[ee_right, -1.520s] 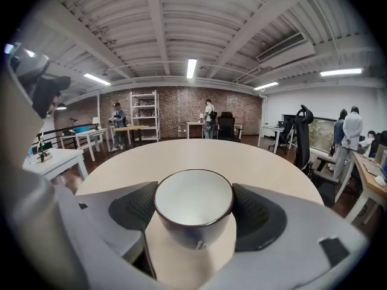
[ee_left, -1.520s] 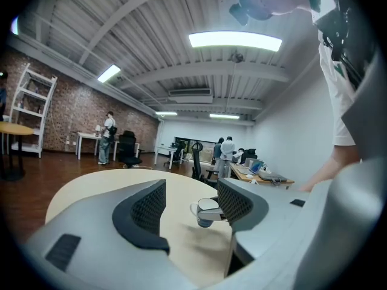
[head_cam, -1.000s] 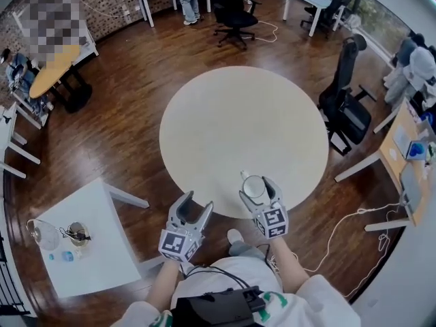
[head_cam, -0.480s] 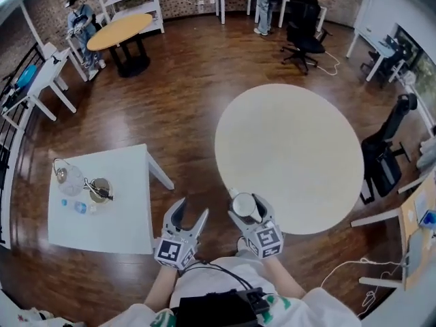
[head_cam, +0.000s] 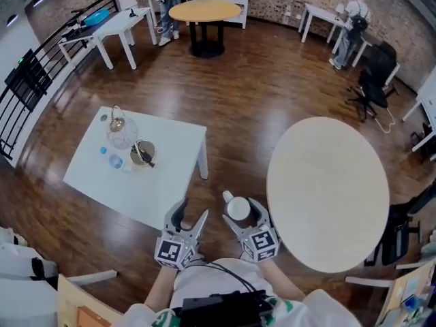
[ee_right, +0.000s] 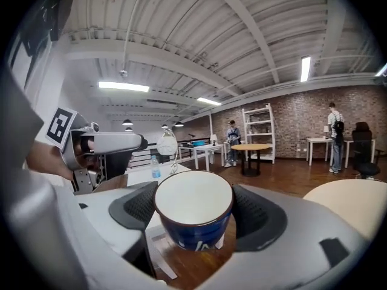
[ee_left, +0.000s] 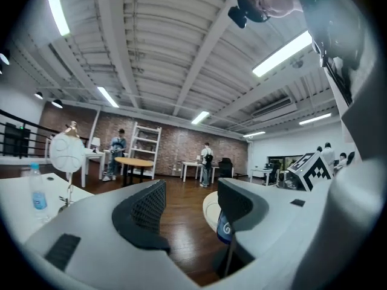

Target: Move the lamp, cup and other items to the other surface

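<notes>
A blue cup (head_cam: 238, 208) with a white inside sits between the jaws of my right gripper (head_cam: 239, 206), which is shut on it. In the right gripper view the cup (ee_right: 193, 207) fills the gap, both pads against its sides, held above the wooden floor. My left gripper (head_cam: 189, 218) is open with nothing in it, and its jaws (ee_left: 187, 207) stand apart over the floor. The lamp (head_cam: 120, 132), with a round pale shade, stands on the white square table (head_cam: 163, 186) ahead to the left, beside a small bottle (head_cam: 113, 161) and a brownish round object (head_cam: 143, 153).
The round beige table (head_cam: 327, 189) lies to my right, its edge close to the right gripper. A black railing (head_cam: 41, 67) runs along the left. Further tables, an orange round table (head_cam: 204, 10), office chairs and several people are at the back.
The head view has swung left: the round table slid to the right and the white square table came up ahead. Both grippers, with the cup in the right one, now hang over the floor.
</notes>
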The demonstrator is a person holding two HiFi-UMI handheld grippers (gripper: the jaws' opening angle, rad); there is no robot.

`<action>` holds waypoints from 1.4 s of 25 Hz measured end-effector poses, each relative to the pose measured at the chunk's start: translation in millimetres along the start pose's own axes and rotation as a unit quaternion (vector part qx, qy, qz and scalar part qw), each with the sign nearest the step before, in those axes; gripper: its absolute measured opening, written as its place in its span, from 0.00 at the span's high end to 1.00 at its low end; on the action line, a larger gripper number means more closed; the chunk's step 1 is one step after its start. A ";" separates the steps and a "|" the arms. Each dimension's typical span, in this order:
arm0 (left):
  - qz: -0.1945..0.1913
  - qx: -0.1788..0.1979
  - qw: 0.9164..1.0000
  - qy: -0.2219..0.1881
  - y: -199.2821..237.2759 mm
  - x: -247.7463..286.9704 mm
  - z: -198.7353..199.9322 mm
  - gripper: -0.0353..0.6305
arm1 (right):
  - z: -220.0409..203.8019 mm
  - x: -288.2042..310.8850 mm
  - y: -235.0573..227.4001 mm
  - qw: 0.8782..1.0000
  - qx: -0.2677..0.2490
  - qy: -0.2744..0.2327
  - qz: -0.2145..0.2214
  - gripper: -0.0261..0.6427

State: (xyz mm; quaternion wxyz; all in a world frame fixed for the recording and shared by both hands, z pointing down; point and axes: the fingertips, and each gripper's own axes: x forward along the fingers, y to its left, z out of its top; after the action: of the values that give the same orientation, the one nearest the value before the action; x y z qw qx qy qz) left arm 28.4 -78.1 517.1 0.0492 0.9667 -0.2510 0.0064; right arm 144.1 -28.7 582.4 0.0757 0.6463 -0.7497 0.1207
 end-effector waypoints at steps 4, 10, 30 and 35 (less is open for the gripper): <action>0.062 -0.012 0.998 0.003 47.1 -37.8 -6.4 0.55 | 4.7 44.9 43.5 0.998 0.000 0.019 0.058 0.36; 0.140 -0.007 0.990 0.018 107.8 -92.9 -23.3 0.55 | -2.0 130.8 106.3 0.989 -0.030 0.038 0.138 0.36; 0.256 -0.065 0.964 0.043 249.3 -163.7 -55.3 0.55 | -76.1 387.0 270.5 0.961 -0.101 0.106 0.237 0.36; 0.255 -0.082 0.963 0.044 256.6 -164.8 -56.6 0.55 | -99.6 429.4 280.1 0.962 -0.085 0.091 0.243 0.35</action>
State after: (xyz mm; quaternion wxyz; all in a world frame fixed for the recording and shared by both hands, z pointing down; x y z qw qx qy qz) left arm -239.6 -215.7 591.0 0.1366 0.8623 -0.4859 0.0410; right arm -202.5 -371.2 770.5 0.1665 0.4223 -0.8816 0.1297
